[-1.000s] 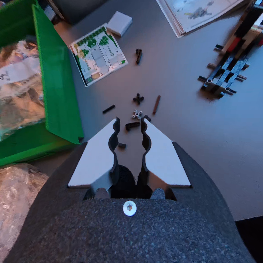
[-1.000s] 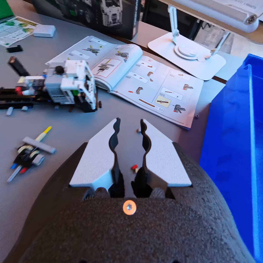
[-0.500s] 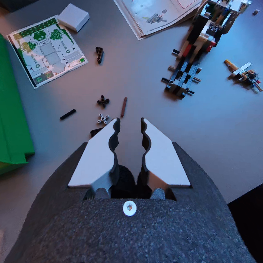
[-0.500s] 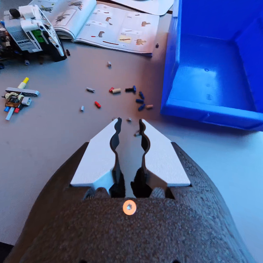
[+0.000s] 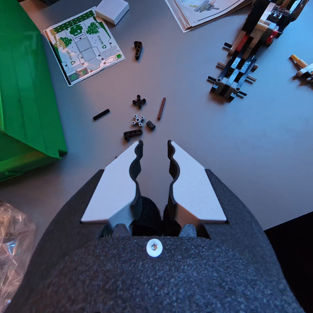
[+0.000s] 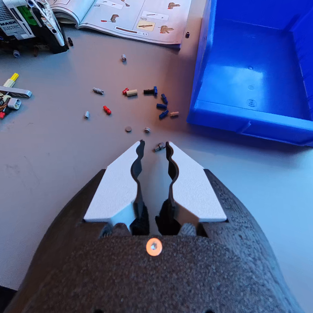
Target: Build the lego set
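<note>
Left gripper (image 5: 155,141) fingers apart, empty, a black angled beam (image 5: 132,133) just ahead; right gripper (image 6: 154,142) fingers apart, empty, a grey pin (image 6: 159,146) beside the right fingertip.

Grey table (image 5: 220,152) bears loose pins (image 6: 161,105), booklet (image 6: 135,20), blue bin (image 6: 254,125).

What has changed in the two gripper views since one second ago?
The right gripper swung away from the open booklet and down toward the scattered small pins beside the blue bin. The left gripper drifted right toward the half-built model, then came back over the black pieces. Both jaws stayed open and empty; nothing on the table moved.
</note>
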Demonstrator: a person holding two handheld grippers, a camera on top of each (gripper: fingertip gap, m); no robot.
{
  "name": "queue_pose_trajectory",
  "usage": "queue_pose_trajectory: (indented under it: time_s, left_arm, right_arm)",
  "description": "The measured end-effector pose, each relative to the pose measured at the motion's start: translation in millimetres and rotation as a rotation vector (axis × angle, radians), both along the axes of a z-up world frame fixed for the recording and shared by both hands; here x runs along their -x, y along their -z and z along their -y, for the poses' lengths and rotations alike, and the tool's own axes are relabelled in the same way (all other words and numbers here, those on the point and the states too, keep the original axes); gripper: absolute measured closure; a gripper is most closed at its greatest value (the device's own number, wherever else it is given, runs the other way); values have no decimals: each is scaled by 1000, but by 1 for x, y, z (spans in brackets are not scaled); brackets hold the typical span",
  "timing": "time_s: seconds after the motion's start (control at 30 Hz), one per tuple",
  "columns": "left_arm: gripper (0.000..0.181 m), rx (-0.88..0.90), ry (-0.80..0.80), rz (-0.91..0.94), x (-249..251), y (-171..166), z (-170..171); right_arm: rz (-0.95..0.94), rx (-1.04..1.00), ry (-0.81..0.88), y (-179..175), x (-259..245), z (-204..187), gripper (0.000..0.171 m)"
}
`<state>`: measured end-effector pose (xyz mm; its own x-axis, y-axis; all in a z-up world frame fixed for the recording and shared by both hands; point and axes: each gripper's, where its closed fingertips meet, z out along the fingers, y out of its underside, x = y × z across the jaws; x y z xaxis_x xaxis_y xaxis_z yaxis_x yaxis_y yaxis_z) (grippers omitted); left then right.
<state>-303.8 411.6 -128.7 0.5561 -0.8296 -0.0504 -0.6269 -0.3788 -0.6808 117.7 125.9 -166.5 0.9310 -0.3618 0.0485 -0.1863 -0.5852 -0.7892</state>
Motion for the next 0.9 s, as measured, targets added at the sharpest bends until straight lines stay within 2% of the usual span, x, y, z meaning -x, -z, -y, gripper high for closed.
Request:
queue_pose_trajectory:
  time_s: [0.33,0.5,0.9]
  left_arm:
    - [153,29,-65,-173,54,31,-12]
    - [153,39,-121,-168,53,48,-33]
    - [153,16,-24,-115,13,51,-49]
  right_arm:
    - [6,-66,-84,-16,19,-18,146]
    - [20,-76,-129,-26,33,-25,146]
    - [8,-57,-121,-19,46,-26,146]
